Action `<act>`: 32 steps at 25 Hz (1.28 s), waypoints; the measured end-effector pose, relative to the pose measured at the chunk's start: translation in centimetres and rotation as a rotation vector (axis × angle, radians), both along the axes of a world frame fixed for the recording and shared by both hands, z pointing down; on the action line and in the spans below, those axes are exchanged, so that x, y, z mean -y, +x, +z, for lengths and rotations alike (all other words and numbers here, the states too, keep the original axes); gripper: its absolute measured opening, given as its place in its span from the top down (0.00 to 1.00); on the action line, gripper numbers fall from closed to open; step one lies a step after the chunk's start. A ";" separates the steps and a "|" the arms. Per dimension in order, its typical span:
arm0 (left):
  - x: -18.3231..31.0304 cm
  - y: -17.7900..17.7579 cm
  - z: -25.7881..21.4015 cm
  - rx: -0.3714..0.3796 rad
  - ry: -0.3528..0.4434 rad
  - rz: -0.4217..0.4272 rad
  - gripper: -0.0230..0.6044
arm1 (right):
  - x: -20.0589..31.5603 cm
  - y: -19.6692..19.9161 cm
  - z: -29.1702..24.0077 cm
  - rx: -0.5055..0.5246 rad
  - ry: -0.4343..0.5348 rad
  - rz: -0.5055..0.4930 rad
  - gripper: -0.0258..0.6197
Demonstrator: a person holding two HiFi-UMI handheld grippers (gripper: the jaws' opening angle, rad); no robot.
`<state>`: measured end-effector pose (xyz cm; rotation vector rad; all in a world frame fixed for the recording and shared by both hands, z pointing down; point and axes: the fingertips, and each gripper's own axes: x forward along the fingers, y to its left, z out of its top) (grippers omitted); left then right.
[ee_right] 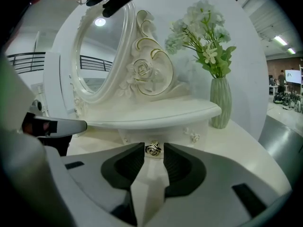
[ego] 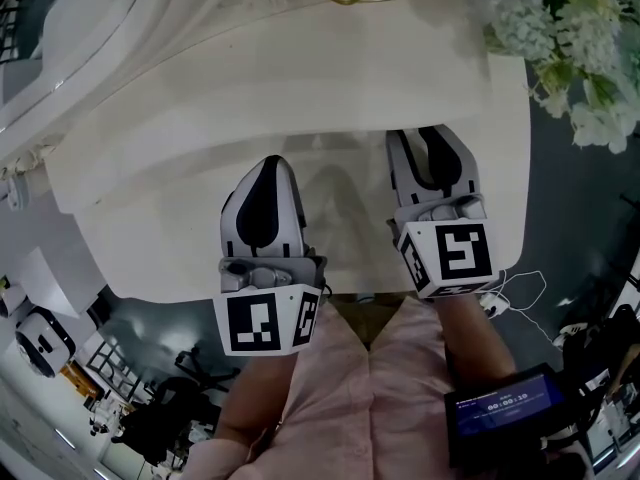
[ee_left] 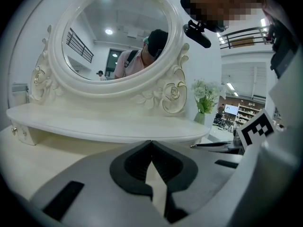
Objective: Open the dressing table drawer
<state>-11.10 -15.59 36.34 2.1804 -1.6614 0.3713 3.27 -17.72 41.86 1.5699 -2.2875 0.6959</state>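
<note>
Jaws apart at outward-pointing knob (ee_right: 153,149)

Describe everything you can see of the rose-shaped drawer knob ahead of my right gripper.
The drawer knob is a small, rose-shaped, shiny gold-toned pull that looks like metal, fixed on the cream drawer front under the raised shelf. It sits centred between the open jaw tips of the right gripper; neither pad visibly presses it.

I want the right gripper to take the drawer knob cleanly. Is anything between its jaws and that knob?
Nothing visible is. The right gripper has its jaws apart, and the rose-shaped drawer knob shows directly in the gap at their tips. The vase stands well off to the right.
</note>
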 end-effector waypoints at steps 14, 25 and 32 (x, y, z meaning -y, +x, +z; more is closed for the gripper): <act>0.1 -0.5 0.0 0.005 -0.003 -0.013 0.93 | 0.3 -0.1 0.1 -0.004 -0.015 0.003 0.80; -0.2 -0.7 -0.2 0.004 0.003 -0.010 0.93 | -0.3 0.0 0.1 -0.002 -0.015 0.017 0.80; -0.5 -0.7 -0.4 0.003 0.005 -0.006 0.93 | -0.6 -0.1 0.0 -0.003 -0.018 0.020 0.80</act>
